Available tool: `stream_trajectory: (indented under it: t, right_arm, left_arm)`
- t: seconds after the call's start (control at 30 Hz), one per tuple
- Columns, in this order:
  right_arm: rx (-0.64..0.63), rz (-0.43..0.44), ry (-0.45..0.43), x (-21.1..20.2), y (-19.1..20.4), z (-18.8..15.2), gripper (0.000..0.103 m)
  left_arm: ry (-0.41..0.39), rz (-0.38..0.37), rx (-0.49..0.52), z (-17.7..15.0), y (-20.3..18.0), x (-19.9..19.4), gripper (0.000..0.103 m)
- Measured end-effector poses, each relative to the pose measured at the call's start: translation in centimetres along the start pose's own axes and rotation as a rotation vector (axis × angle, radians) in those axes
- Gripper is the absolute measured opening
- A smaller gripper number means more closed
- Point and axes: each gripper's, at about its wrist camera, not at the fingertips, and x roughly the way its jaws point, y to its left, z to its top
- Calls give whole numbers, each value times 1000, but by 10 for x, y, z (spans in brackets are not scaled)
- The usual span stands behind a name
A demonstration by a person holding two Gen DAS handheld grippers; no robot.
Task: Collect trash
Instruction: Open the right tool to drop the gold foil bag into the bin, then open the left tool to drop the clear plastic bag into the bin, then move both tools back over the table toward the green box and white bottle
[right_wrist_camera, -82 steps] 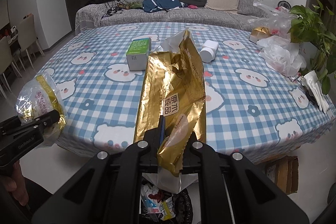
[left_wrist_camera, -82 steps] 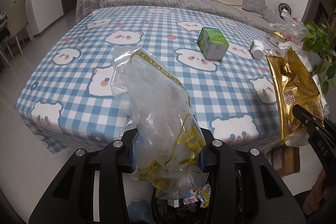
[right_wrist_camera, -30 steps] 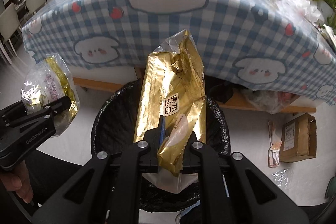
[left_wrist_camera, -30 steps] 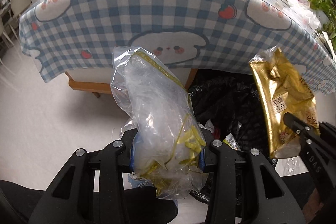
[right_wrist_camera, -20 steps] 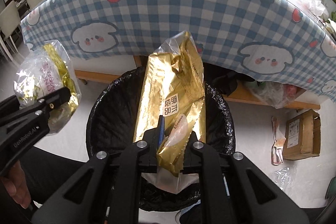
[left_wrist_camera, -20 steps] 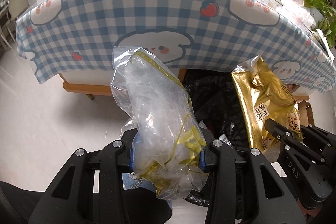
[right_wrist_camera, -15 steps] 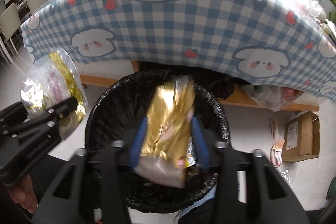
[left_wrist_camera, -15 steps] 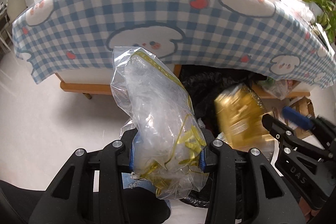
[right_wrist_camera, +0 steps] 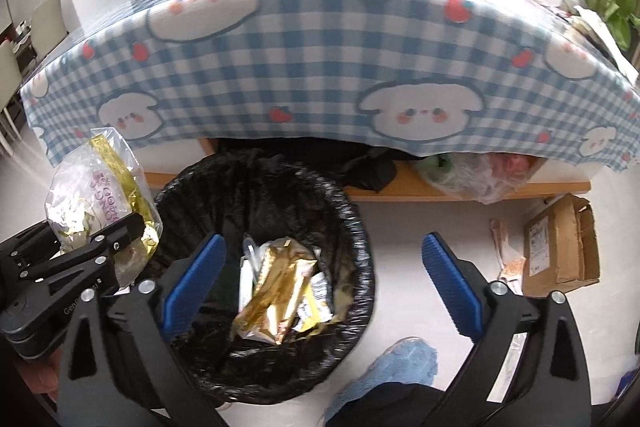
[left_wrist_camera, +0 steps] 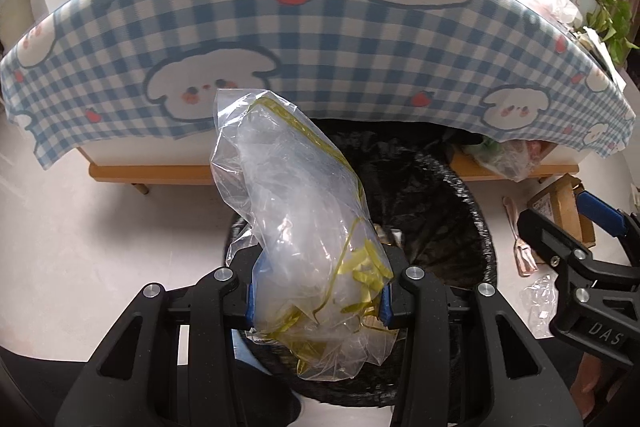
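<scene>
Below the hanging edge of the checked tablecloth that covers the worktop, we find a black-lined trash bin standing on the pale floor. Our right tongs are opening wide, blue pads far apart with nothing between them, and they hang just above the bin. Down inside it lies the gold snack wrapper, resting on other packets and paper scraps.

Our left tongs are clamped on a crumpled clear plastic bag with yellow print, which sticks up and forward from the pads. From the left wrist view this bag sits over the near rim of the bin; from the right wrist view it appears beside the bin's left rim.

On the floor to the right of the bin we see a brown cardboard box and some loose scraps. A blue shoe shows at the bottom, near the bin.
</scene>
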Motion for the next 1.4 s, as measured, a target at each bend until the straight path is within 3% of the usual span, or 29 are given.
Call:
stream_trajectory:
  t: [0.5,1.2,1.4]
  right_arm:
    - [77,-42,-23,-13,-50,-3,95]
    - [82,-43,-68,-31,-48,6,95]
    - [83,-35,-111,-52,-46,16,95]
  left_arm:
    - [-10,-45,79,-2,-45,-4,43]
    - [-75,-8,84,2,-37,-29,93]
    - [-117,-20,75,12,-35,-53,95]
